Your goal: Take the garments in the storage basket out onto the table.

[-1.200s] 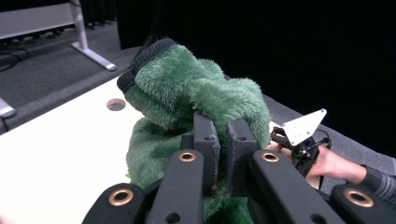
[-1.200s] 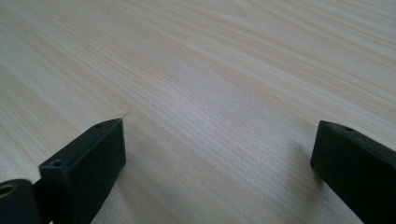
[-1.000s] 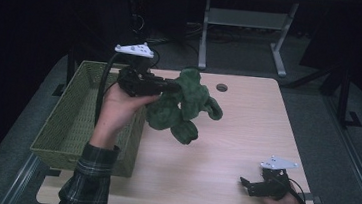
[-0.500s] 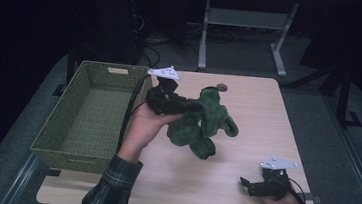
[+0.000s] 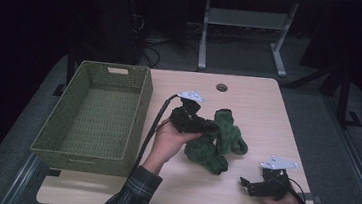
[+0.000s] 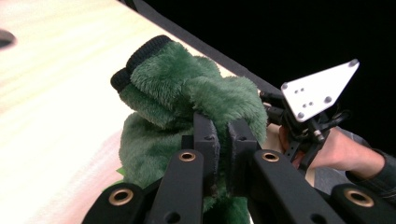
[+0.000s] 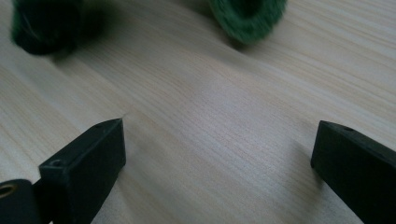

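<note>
A woven green basket (image 5: pixel 92 118) sits on the left half of the wooden table (image 5: pixel 268 115), open and with nothing between it and the toy; a round cable hole (image 5: pixel 221 88) lies at the table's far edge. The green plush toy (image 5: pixel 218 140) rests on the table near its middle, just right of the basket. The left gripper (image 5: pixel 211 128) reaches in from the near left, hand under the body, forearm in a plaid sleeve, pointing right and slightly down; its jaws are nearly together, pinching a fold of the plush, as the left gripper view shows with the green plush toy (image 6: pixel 187 107) bulging around the black pads. The right gripper (image 5: pixel 245 182) lies low on the near right corner, well apart from the toy, jaws spread wide over bare wood with nothing between them. A second ago the toy hung higher and further left, by the basket's rim; it has since come down and rightward onto the table, while the right gripper has kept its place
</note>
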Available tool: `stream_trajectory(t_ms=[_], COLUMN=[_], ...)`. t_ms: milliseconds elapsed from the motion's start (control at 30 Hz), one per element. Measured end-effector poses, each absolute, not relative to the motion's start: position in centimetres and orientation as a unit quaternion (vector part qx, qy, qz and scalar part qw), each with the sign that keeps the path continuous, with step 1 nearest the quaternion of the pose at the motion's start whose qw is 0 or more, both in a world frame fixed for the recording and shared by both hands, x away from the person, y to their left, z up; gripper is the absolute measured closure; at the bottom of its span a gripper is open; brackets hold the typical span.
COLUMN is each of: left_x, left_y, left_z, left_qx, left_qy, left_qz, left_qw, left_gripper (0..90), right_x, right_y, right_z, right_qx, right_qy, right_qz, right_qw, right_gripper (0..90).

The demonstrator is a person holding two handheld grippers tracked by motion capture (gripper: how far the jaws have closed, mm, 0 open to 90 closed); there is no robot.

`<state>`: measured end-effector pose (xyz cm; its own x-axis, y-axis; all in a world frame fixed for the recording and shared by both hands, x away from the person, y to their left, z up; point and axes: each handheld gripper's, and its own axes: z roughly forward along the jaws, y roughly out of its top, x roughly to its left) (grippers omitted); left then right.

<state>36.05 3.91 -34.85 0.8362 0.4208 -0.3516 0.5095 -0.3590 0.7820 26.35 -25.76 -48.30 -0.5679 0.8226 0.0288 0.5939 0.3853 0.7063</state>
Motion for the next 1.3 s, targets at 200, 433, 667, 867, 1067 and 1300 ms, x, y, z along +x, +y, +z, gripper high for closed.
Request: stream_trajectory(t_ms=[200, 433, 667, 867, 1067, 1300], left_x=[36.8, 37.7, 38.0, 37.8, 37.5, 36.4], left_y=[2.6, 1.5, 0.7, 0.1, 0.2, 0.9], left_z=[-38.4, -41.9, -44.1, -45.2, -44.2, -41.8], left_qx=[0.831, 0.842, 0.856, 0.872, 0.871, 0.873], left_qy=[0.294, 0.31, 0.313, 0.3, 0.29, 0.271], left_qz=[-0.064, -0.066, -0.056, -0.044, -0.038, -0.015], left_qw=[0.467, 0.436, 0.408, 0.384, 0.394, 0.405], left_gripper=[85.2, 85.2, 85.1, 84.3, 71.8, 59.5], right_x=[26.3, 26.3, 26.3, 26.3, 26.4, 26.3], right_y=[-25.8, -25.8, -25.8, -25.8, -25.8, -25.8], right_z=[-48.3, -48.3, -48.3, -48.3, -48.3, -48.3], right_qx=[0.435, 0.435, 0.434, 0.434, 0.434, 0.434], right_qy=[0.816, 0.816, 0.816, 0.816, 0.816, 0.816], right_qz=[0.344, 0.344, 0.344, 0.344, 0.344, 0.345], right_qw=[0.165, 0.165, 0.165, 0.166, 0.166, 0.165], right_gripper=[2.9, 2.9, 2.9, 2.9, 2.8, 2.9])
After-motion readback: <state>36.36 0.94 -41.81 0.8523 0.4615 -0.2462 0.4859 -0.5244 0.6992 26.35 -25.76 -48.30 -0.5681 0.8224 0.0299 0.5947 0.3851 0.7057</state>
